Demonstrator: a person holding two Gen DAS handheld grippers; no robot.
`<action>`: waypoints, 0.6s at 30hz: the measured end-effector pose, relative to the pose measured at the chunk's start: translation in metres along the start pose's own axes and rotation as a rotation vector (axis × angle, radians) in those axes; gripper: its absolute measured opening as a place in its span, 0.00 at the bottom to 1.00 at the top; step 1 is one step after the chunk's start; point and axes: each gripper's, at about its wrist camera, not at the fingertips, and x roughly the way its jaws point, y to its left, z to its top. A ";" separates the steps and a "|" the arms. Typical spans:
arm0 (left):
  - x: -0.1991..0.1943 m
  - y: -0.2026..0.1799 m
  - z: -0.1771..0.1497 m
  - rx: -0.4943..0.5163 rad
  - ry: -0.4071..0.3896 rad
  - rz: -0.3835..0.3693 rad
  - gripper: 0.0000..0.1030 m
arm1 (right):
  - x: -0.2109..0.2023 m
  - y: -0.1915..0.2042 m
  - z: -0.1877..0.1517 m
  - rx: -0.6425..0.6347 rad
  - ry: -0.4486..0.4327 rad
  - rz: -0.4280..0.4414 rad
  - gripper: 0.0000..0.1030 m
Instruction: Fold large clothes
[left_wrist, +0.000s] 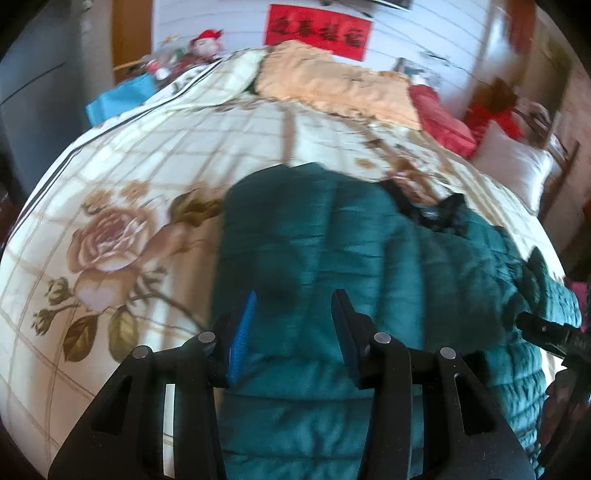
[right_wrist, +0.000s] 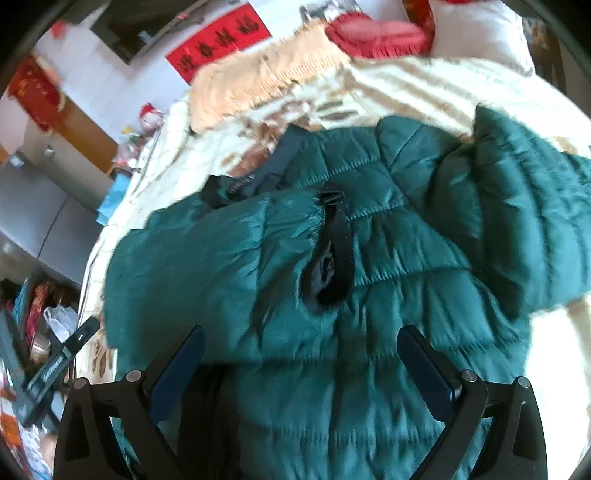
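Observation:
A dark green quilted puffer jacket (left_wrist: 332, 236) lies on a floral quilt on the bed. In the right wrist view the jacket (right_wrist: 388, 266) fills the middle, one sleeve folded across its front with a black cuff strap (right_wrist: 338, 236) on top, the other sleeve (right_wrist: 528, 199) spread to the right. My left gripper (left_wrist: 297, 306) is open, hovering over the jacket's near left part with nothing between its fingers. My right gripper (right_wrist: 301, 343) is wide open above the jacket's lower front, empty. The right gripper also shows at the left wrist view's right edge (left_wrist: 546, 328).
The cream floral quilt (left_wrist: 129, 206) covers the bed. An orange blanket (left_wrist: 332, 77), a red cushion (left_wrist: 439, 114) and a white pillow (left_wrist: 513, 166) lie at the far side. A blue box (left_wrist: 122, 96) sits far left. Clutter lies on the floor to the left (right_wrist: 40, 332).

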 end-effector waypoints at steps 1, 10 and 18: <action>0.003 0.006 -0.001 -0.013 0.005 0.007 0.41 | 0.010 0.000 0.005 0.011 0.022 0.017 1.00; 0.017 0.028 -0.004 -0.057 0.026 0.029 0.40 | 0.029 0.022 0.013 -0.059 -0.035 0.030 0.35; 0.014 0.023 0.001 -0.063 0.015 0.021 0.40 | -0.028 0.039 0.020 -0.211 -0.225 -0.043 0.18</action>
